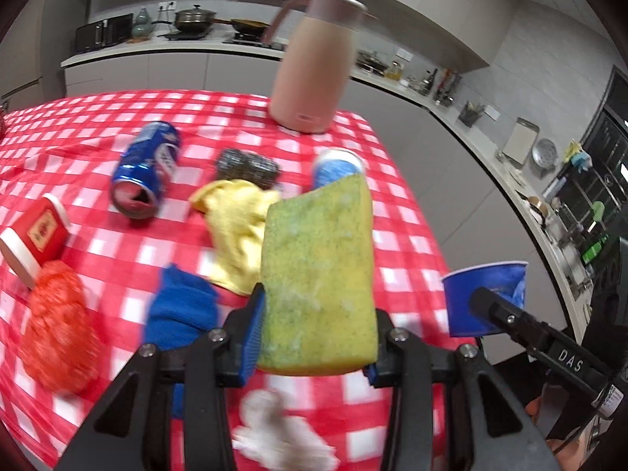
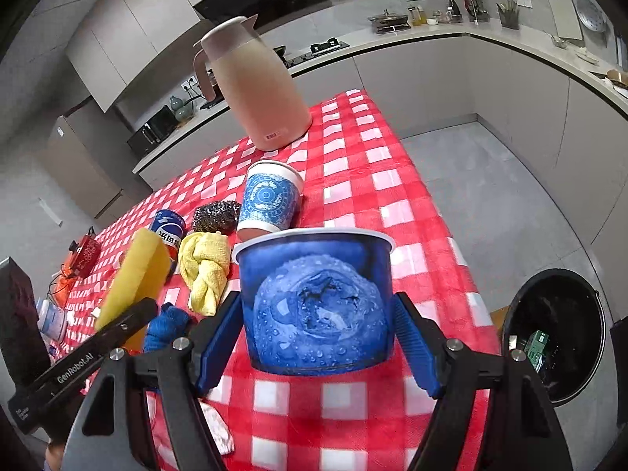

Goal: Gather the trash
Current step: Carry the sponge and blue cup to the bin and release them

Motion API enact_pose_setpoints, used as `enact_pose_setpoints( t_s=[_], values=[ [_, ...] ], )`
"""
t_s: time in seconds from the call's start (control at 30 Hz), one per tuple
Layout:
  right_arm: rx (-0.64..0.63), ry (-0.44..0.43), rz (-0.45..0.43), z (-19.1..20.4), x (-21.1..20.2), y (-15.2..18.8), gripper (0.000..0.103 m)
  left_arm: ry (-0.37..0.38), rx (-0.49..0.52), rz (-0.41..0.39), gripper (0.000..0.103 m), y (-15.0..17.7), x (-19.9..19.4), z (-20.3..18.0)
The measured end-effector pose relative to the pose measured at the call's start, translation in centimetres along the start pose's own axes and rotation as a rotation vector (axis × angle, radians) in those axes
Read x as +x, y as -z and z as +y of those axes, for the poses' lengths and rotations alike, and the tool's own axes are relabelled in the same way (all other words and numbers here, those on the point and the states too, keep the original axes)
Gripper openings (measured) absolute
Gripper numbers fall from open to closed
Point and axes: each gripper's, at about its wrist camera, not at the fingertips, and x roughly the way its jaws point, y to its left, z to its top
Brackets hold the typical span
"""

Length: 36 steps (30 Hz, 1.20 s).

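My left gripper [image 1: 316, 337] is shut on a yellow-green sponge [image 1: 320, 274] and holds it above the red checked tablecloth [image 1: 102, 110]. My right gripper [image 2: 316, 329] is shut on a blue paper tub [image 2: 316, 298], held above the table's right side; the tub also shows in the left wrist view [image 1: 484, 294]. The sponge shows in the right wrist view [image 2: 135, 274]. A black trash bin [image 2: 557, 333] stands on the floor to the right of the table. On the table lie a crushed blue can [image 1: 147, 168], a paper cup on its side [image 2: 269, 200] and a crumpled white tissue [image 1: 274, 431].
A pink thermos jug [image 1: 314, 66] stands at the far edge. A steel scourer [image 1: 247, 167], yellow cloth [image 1: 235, 227], blue cloth [image 1: 182, 306], orange mesh scrubber [image 1: 59, 325] and red-and-white box [image 1: 35, 235] lie on the table. Kitchen counters run behind and right.
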Motion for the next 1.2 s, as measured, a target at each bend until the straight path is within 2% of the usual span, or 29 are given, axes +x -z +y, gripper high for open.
enact_pose_setpoints(
  t_s=[0.2,0.57,1.2],
  values=[
    [0.024,0.012,-0.03,-3.2,-3.1,-0.1,0.077,0.035,0.048,0.006,0.042,0.9,0.4,-4.6],
    [0.097,0.083,-0.082,-9.8,-7.9,0.3,0.077,0.115,0.142,0.037,0.042,1.9,2.4,-11.9],
    [0.293,0.255,-0.106,-23.2,-13.9,3.9,0.077,0.245,0.298,0.179,0.042,6.1,7.1,-23.5]
  ],
)
